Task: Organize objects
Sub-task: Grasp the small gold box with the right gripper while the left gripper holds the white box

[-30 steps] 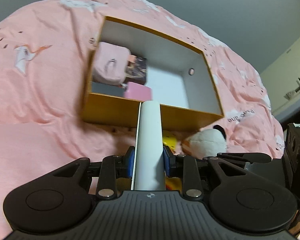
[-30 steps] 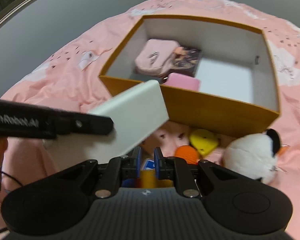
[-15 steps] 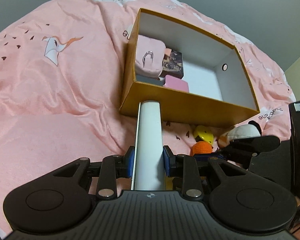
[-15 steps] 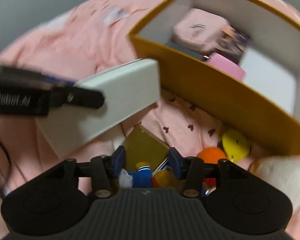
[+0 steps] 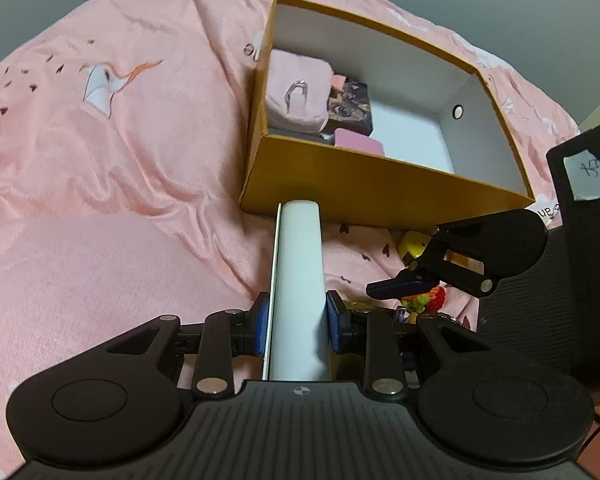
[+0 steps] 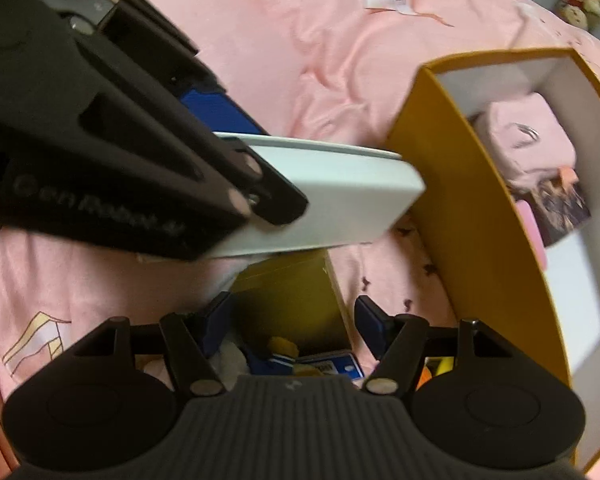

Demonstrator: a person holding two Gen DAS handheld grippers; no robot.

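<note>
My left gripper (image 5: 300, 328) is shut on a flat white box (image 5: 300, 280), held edge-up just short of the near wall of the orange storage box (image 5: 380, 188); the white box also shows in the right wrist view (image 6: 332, 200). The storage box holds a pink pouch (image 5: 296, 96), a dark printed card (image 5: 350, 106) and a pink block (image 5: 358, 146). My right gripper (image 6: 292, 320) is open above a yellow box (image 6: 292, 304) and a small blue-and-yellow figure (image 6: 280, 356) on the bed.
Pink bedding (image 5: 120, 160) lies all around. A yellow toy (image 5: 414, 244) and a knitted orange-green toy (image 5: 424, 300) lie before the storage box. The right gripper's body (image 5: 488, 248) sits at the right in the left wrist view.
The right gripper has opened wide and dropped low over the yellow box and figure. The left gripper with the white box has shifted left and back from the storage box.
</note>
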